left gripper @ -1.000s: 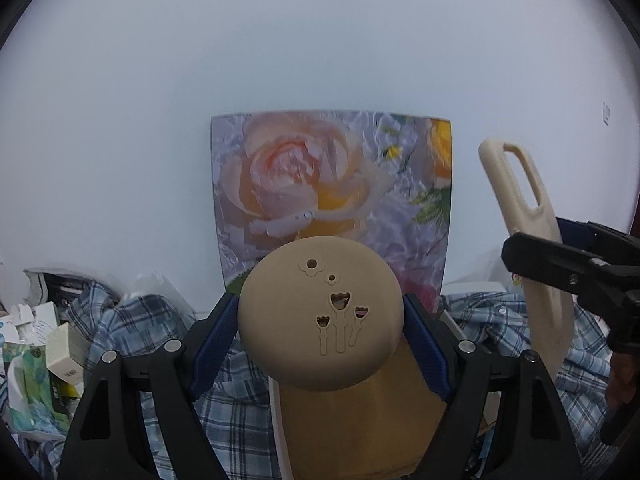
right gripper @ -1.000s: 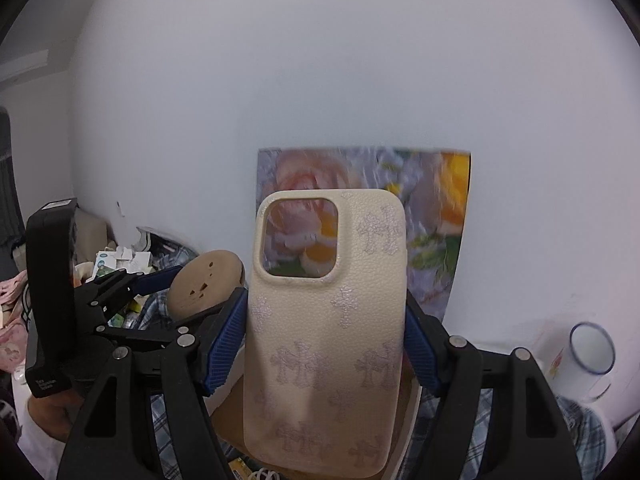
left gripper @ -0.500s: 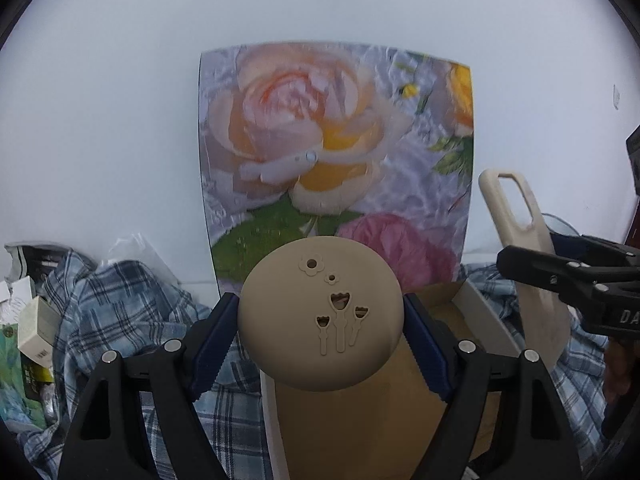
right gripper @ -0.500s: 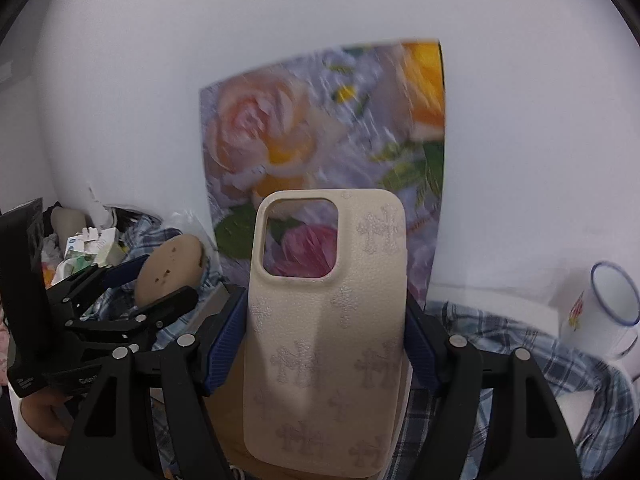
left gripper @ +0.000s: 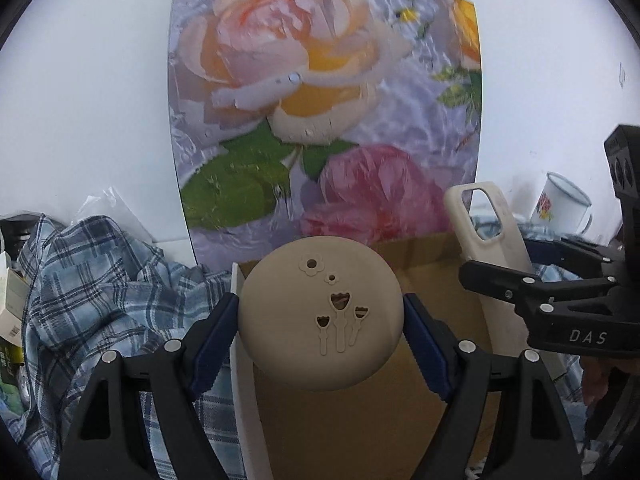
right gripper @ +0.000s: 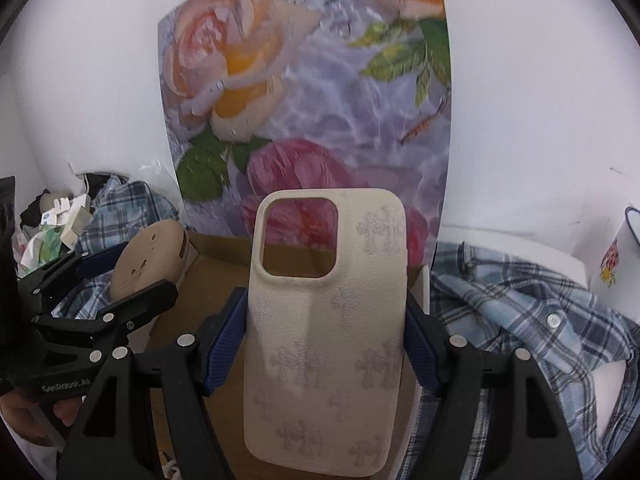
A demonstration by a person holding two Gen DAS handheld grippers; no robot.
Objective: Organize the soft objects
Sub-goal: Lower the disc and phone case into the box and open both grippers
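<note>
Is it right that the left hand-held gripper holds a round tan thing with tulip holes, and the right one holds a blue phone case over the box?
Not quite. The phone case in the right hand-held gripper is cream, not blue, as the right wrist view shows. The left hand-held gripper does hold the round tan thing, and both hang over the box.

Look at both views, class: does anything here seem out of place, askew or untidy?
Yes. A plaid shirt lies crumpled around the open box instead of folded. Crumpled paper and packets are heaped at the far left. The flower picture only leans on the wall behind the box. Nothing looks spilled or broken.
</note>
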